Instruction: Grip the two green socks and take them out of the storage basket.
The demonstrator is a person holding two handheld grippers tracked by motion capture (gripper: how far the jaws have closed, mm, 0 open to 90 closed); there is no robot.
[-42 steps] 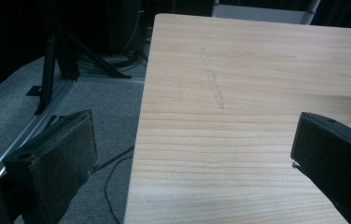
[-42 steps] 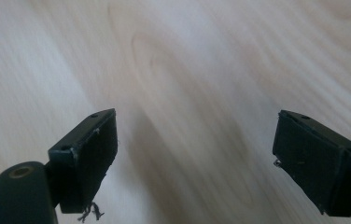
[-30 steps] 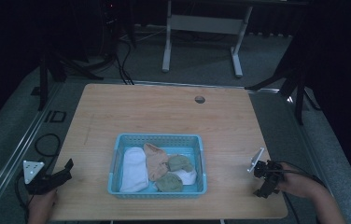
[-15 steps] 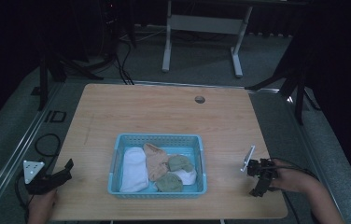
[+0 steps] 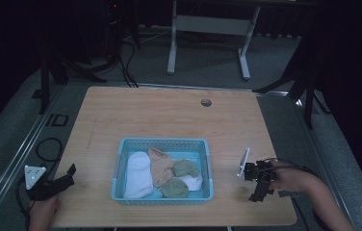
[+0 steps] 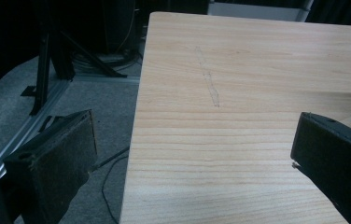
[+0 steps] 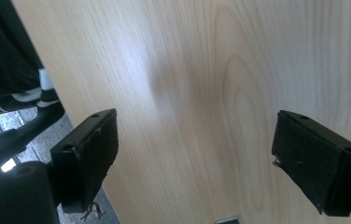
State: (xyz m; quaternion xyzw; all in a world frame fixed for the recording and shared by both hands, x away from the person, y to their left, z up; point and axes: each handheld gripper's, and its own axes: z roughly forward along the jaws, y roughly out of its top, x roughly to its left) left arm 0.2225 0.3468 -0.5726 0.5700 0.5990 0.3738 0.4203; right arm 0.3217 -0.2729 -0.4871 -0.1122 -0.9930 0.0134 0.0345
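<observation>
A light blue basket (image 5: pixel 162 141) stands on the wooden table (image 5: pixel 169 115), near its front edge. Inside lie a white cloth (image 5: pixel 138 174), a peach cloth (image 5: pixel 161 166), two green cloths (image 5: pixel 185 168) (image 5: pixel 174 189) and a smaller white piece (image 5: pixel 194 182). My left gripper (image 5: pixel 66 177) rests at the table's front left corner, well left of the basket. In the left gripper view it (image 6: pixel 197 126) is open, straddling the table's left edge. My right gripper (image 5: pixel 257 190) hovers right of the basket, tilted down at the wood. Its jaws (image 7: pixel 197 121) are wide open and hold nothing.
A small round hole (image 5: pixel 206 102) sits near the table's far edge. Grey floor, cables (image 5: pixel 49 147) and dark stand legs (image 5: pixel 49 77) surround the table. A white desk frame (image 5: pixel 208 29) stands behind it. The far half of the tabletop is bare wood.
My right gripper has moved left toward the basket and tipped further down at the table. The left gripper and the basket's contents have stayed put.
</observation>
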